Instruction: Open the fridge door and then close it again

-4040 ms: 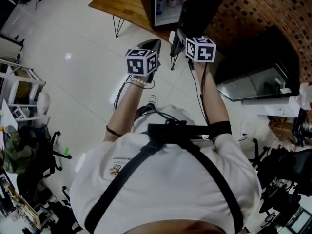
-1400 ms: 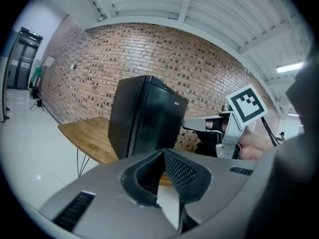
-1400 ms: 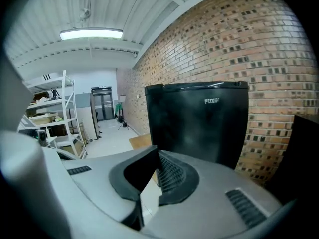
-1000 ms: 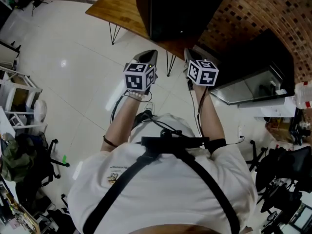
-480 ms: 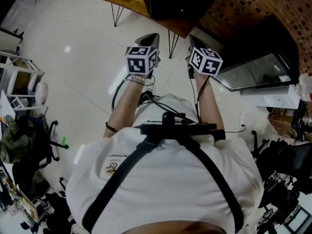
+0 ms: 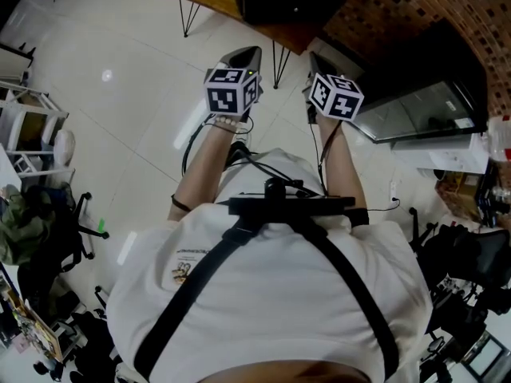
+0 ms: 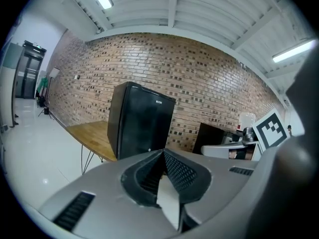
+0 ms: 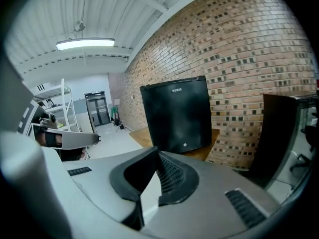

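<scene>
Your left tool and right tool are both closed, nothing between the jaws. The fridge is shut, standing on the bench ahead, clear of both tools.

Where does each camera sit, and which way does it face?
Head view: on the head, looking steeply down; shows torso, arms, left gripper, right gripper.
Left gripper view: on that gripper, facing the closed fridge; shut jaws show.
Right gripper view: likewise, facing the fridge; shut jaws show.
Shared: both gripper views see the fridge.
</scene>
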A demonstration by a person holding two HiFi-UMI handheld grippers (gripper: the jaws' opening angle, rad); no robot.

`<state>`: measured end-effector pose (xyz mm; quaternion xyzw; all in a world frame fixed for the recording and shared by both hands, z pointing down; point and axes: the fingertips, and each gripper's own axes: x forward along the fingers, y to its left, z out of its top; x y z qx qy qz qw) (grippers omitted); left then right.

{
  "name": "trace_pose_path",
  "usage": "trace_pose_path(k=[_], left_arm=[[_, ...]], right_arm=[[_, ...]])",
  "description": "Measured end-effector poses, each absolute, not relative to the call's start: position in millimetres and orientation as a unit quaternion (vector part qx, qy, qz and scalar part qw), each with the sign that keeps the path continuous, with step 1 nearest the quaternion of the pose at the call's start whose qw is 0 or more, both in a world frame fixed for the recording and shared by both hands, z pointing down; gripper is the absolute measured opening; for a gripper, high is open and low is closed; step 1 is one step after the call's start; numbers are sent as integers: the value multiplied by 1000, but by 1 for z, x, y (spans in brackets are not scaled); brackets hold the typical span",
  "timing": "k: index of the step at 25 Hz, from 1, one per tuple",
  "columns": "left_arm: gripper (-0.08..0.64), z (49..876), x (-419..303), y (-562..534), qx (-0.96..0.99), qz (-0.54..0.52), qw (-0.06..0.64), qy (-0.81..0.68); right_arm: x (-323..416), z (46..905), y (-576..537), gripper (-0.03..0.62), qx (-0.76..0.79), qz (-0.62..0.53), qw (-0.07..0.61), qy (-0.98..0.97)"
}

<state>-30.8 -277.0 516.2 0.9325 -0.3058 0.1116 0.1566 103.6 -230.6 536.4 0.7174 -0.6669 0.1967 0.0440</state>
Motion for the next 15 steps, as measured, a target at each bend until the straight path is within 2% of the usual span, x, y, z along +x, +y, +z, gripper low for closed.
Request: trace_pose_path(k=[15], left_arm=[[0, 512, -30, -289, 935, 112, 156, -299]], right_arm=[[106, 534, -238, 2, 725, 195, 41, -660]])
